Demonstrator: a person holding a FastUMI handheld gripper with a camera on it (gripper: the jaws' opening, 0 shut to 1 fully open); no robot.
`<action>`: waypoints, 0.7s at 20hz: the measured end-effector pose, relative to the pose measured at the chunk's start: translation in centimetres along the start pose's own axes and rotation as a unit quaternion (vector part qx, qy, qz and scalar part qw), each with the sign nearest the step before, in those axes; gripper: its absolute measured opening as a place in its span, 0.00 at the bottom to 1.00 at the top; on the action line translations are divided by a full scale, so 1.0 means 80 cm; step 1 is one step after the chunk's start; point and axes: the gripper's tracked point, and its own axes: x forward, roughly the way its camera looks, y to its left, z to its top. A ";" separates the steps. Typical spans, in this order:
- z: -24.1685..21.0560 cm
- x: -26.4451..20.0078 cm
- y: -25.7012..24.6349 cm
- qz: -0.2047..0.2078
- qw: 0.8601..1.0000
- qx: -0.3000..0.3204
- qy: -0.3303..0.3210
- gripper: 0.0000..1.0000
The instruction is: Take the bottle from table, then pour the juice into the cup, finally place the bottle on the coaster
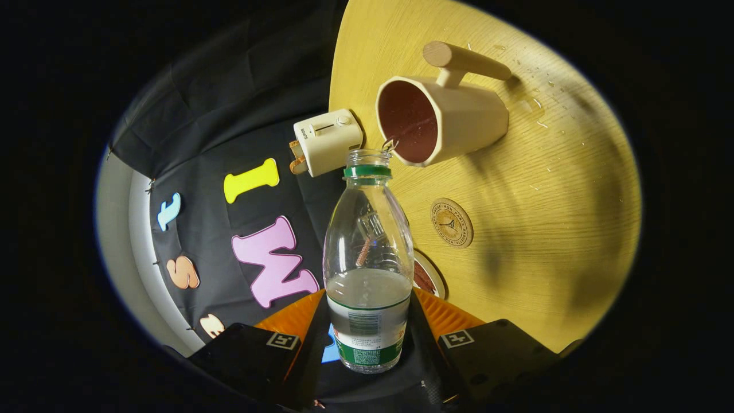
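So the bottle (368, 258) sits right between my fingers, both of them pressed onto its lower body around the label, so the gripper (367, 338) is clamped on it, no gap either side that I can make out. It's a clear plastic one with a green neck ring, cap off, and the liquid inside only fills roughly the lower half, pooled toward the base end. The whole view is rolled over, table running up beside me, so I'm clearly tipped well into the pour. What matters: the bottle's long axis runs straight ahead out of the fingers, and its open mouth ends just at the near rim of the cup (441, 119), a beige mug with a dark red inside and a stick handle. There's a small glint of liquid right at the lip, on the cup side, so my guess is the pour is underway or just starting. The mouth is at the rim's edge rather than over the middle, so I'd nudge forward a touch before tipping more, otherwise it dribbles onto the table (545, 229), which already has drops scattered past the cup. The coaster (452, 222), the round wooden disc, lies between the cup and my fingers, off to the cup's side of the bottle, nice short hop later. A little toaster (325, 140) sits beyond the bottle on the other side, clear of the path.
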 end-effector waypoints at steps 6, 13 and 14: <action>0.003 0.003 0.005 -0.001 1.000 0.018 0.001 0.74; 0.006 0.003 0.020 0.007 0.999 0.049 0.000 0.74; 0.006 0.002 0.024 0.008 0.998 0.055 0.000 0.74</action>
